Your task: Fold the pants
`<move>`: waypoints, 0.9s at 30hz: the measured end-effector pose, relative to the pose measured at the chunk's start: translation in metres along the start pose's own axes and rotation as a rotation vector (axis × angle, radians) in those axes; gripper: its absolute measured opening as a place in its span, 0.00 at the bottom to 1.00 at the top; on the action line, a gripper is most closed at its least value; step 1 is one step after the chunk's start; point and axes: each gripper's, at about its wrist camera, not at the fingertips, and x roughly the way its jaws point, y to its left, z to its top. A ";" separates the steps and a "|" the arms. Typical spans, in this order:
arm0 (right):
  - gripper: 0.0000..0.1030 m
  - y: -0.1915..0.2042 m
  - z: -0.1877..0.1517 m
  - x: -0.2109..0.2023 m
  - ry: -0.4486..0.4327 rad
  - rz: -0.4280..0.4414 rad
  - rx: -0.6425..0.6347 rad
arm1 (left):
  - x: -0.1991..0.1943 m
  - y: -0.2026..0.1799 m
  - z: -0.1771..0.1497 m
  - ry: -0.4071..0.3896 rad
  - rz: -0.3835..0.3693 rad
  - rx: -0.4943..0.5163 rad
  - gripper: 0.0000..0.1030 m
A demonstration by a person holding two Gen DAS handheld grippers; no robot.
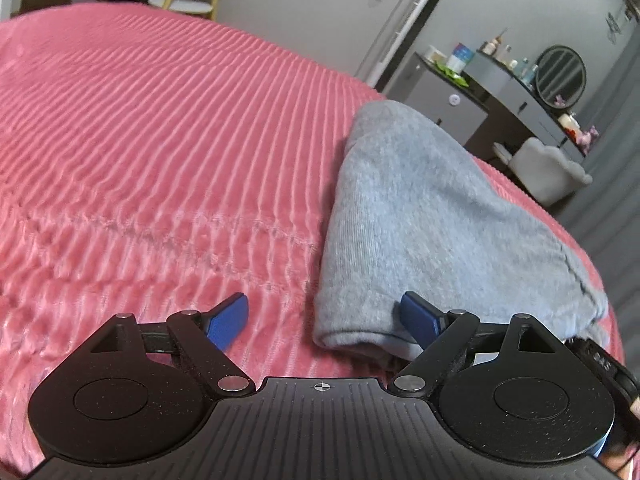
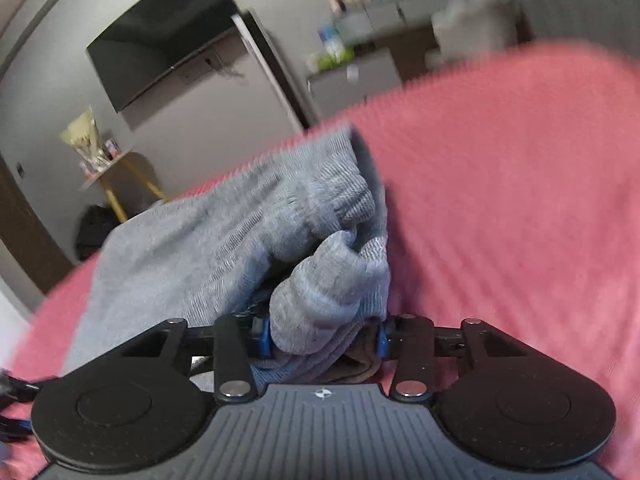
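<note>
The grey pants (image 1: 420, 216) lie folded into a narrow bundle on the pink ribbed bedspread (image 1: 160, 140). My left gripper (image 1: 324, 320) is open, its blue fingertips (image 1: 228, 320) spread wide. The near folded edge of the pants sits between them, close to the right finger. In the right wrist view the pants (image 2: 240, 232) are bunched, and my right gripper (image 2: 322, 338) is closed on a thick fold of the grey fabric at the pants' near end. The pink bedspread (image 2: 500, 220) spreads to the right.
Past the bed's far edge stand a grey dresser (image 1: 460, 92) with bottles and a round mirror (image 1: 560, 74), and a pale chair (image 1: 548, 172). A wall TV (image 2: 160, 36) and a small side table (image 2: 116, 168) show in the right wrist view.
</note>
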 end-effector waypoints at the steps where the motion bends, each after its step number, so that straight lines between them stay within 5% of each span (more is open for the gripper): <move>1: 0.42 0.002 -0.001 0.004 0.002 -0.021 -0.041 | 0.001 -0.001 -0.002 -0.005 0.006 0.014 0.88; 6: 0.66 -0.013 -0.002 0.004 0.035 -0.039 -0.005 | 0.002 -0.006 -0.004 -0.018 0.026 0.023 0.88; 11: 0.71 -0.022 0.002 -0.022 0.009 -0.049 0.069 | -0.009 -0.005 0.009 -0.040 0.050 0.009 0.85; 17: 0.75 -0.008 0.009 -0.060 -0.195 -0.188 0.033 | -0.004 -0.034 0.059 -0.084 0.026 0.139 0.86; 20: 0.75 0.020 0.013 -0.053 -0.253 -0.207 -0.121 | 0.012 -0.071 0.081 -0.137 0.040 0.267 0.86; 23: 0.69 0.052 0.013 -0.024 -0.214 -0.221 -0.335 | 0.049 -0.101 0.096 -0.136 0.053 0.379 0.86; 26: 0.70 0.055 0.003 0.009 -0.142 -0.289 -0.410 | 0.094 -0.109 0.099 -0.125 0.202 0.418 0.83; 27: 0.70 0.050 -0.002 0.015 -0.129 -0.296 -0.425 | 0.108 -0.107 0.100 -0.107 0.260 0.424 0.89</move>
